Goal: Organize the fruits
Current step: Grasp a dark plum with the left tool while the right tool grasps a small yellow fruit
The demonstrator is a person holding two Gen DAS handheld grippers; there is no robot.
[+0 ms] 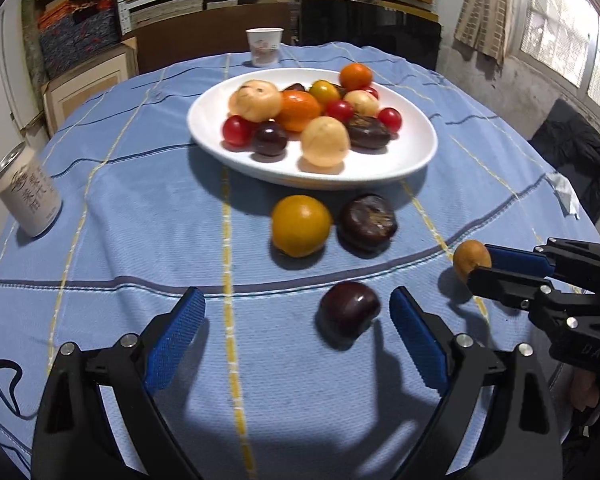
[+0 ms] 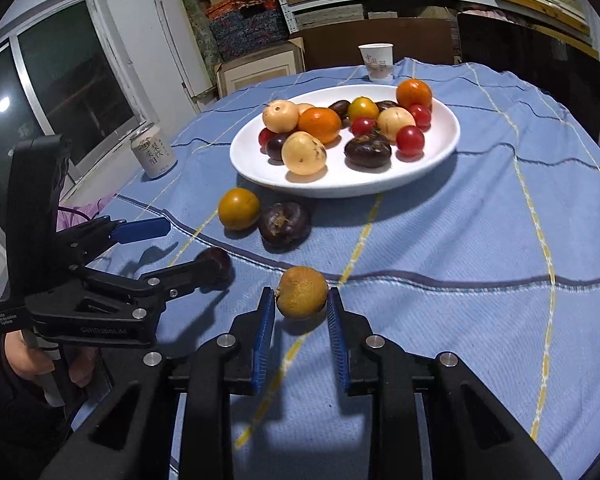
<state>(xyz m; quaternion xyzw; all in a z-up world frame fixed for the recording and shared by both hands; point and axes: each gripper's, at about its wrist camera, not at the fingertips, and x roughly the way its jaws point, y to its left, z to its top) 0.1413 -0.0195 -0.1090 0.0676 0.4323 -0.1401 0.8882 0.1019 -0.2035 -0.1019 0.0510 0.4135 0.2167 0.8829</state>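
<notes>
The right gripper (image 2: 300,306) has its blue fingers (image 2: 265,332) closed on a small brownish-yellow fruit (image 2: 302,291), low in the centre of the right wrist view; whether the fruit is clear of the cloth cannot be told.

The left gripper (image 1: 298,320) stands with fingers (image 1: 176,336) wide apart and holds nothing. A dark plum (image 1: 349,309) lies on the cloth between them, nearer the right-hand finger and touching neither.

Just above the plum in the left wrist view, a yellow-orange fruit (image 1: 301,225) and a dark chestnut-like fruit (image 1: 367,222) lie side by side on the desk (image 1: 140,208), close to the near rim of the white plate (image 1: 400,160). These two lie between both grippers and the plate.

The plate, in the upper centre of both views, carries a crowded heap of pale, orange, red and dark fruits.

A drink can (image 1: 27,194) stands at the left edge and a paper cup (image 1: 264,46) beyond the plate at the far side.

A hand (image 2: 20,354) grips the left gripper's handle at lower left of the right wrist view.
</notes>
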